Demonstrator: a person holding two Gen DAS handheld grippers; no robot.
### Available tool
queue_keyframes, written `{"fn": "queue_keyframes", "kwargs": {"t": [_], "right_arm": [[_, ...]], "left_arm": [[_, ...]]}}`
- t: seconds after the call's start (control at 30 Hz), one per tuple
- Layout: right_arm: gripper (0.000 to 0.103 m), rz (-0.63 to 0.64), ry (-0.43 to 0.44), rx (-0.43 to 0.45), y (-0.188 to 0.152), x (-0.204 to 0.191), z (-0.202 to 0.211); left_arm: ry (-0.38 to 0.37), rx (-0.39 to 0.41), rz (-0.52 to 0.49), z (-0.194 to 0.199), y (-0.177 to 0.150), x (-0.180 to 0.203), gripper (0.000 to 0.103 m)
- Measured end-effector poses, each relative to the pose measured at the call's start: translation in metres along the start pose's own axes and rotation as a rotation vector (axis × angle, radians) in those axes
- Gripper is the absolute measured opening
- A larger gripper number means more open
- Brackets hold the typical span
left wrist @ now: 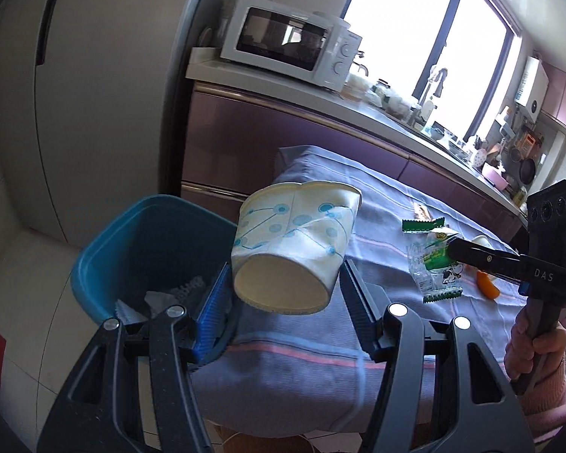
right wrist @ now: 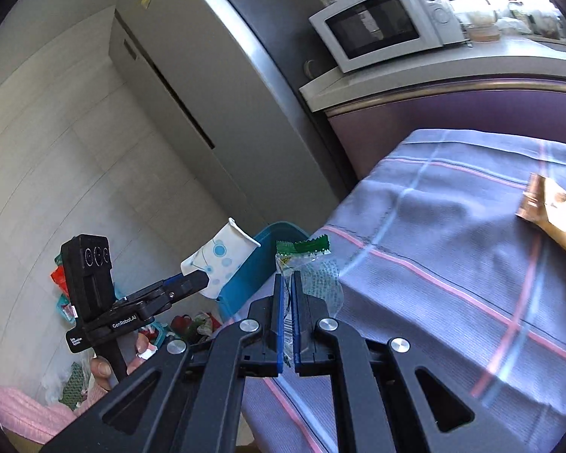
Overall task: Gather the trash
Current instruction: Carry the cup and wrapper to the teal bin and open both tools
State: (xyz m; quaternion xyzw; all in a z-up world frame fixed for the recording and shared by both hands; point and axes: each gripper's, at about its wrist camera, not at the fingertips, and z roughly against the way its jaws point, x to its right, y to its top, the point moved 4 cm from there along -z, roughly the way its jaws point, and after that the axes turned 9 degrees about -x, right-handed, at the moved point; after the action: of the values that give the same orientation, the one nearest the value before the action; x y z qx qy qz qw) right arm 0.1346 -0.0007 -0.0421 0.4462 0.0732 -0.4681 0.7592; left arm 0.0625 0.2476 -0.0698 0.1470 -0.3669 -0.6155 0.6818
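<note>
A crumpled white paper cup (left wrist: 294, 234) with blue dots sits sideways between the blue pads (left wrist: 215, 298) of my left gripper (left wrist: 285, 268), which is shut on it. The cup hangs over the table's left end, beside a blue bin (left wrist: 132, 249) on the floor that holds some scraps. My right gripper (right wrist: 287, 283) is shut on a clear wrapper (right wrist: 317, 264) with green zigzag ends, above the cloth. From the left wrist view the right gripper (left wrist: 452, 250) pinches that wrapper (left wrist: 432, 264). The right wrist view shows the left gripper (right wrist: 194, 282), the cup (right wrist: 219, 260) and the bin (right wrist: 271, 264).
The table carries a purple-blue striped cloth (right wrist: 452, 245). A golden-brown wrapper (right wrist: 554, 207) and an orange scrap (left wrist: 488, 287) lie on it. A kitchen counter with a white microwave (left wrist: 286, 41) runs behind, and a tall fridge (left wrist: 75, 94) stands at left. Bags (right wrist: 192, 326) lie on the floor.
</note>
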Motion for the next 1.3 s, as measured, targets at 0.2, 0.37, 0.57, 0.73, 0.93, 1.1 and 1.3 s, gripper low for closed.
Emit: {"fn": "queue_keyframes", "kwargs": {"t": [0.2, 0.37, 0.57, 0.73, 0.93, 1.1, 1.3], "right_arm": [[0.003, 0.044, 0.039, -0.050, 0.014, -0.024, -0.035], [0.003, 0.061, 0.060, -0.078, 0.024, -0.038, -0.056], [0.003, 0.084, 0.058, -0.106, 0.032, -0.051, -0.075], [0.003, 0.094, 0.059, -0.130, 0.035, -0.057, -0.094], [0.003, 0.100, 0.042, -0.171, 0.038, -0.061, -0.124], [0.003, 0.103, 0.015, -0.213, 0.038, -0.061, -0.146], [0.003, 0.088, -0.009, -0.252, 0.037, -0.059, -0.168]], "left_arm": [[0.073, -0.003, 0.063, 0.004, -0.005, -0.047, 0.058], [0.105, -0.016, 0.101, 0.003, -0.010, -0.070, 0.058], [0.121, -0.038, 0.149, -0.007, -0.015, -0.091, 0.058], [0.138, -0.056, 0.170, -0.017, -0.014, -0.097, 0.058], [0.168, -0.070, 0.175, -0.029, -0.012, -0.097, 0.058], [0.182, -0.082, 0.186, -0.039, -0.009, -0.101, 0.058], [0.199, -0.099, 0.201, -0.050, -0.010, -0.105, 0.058]]}}
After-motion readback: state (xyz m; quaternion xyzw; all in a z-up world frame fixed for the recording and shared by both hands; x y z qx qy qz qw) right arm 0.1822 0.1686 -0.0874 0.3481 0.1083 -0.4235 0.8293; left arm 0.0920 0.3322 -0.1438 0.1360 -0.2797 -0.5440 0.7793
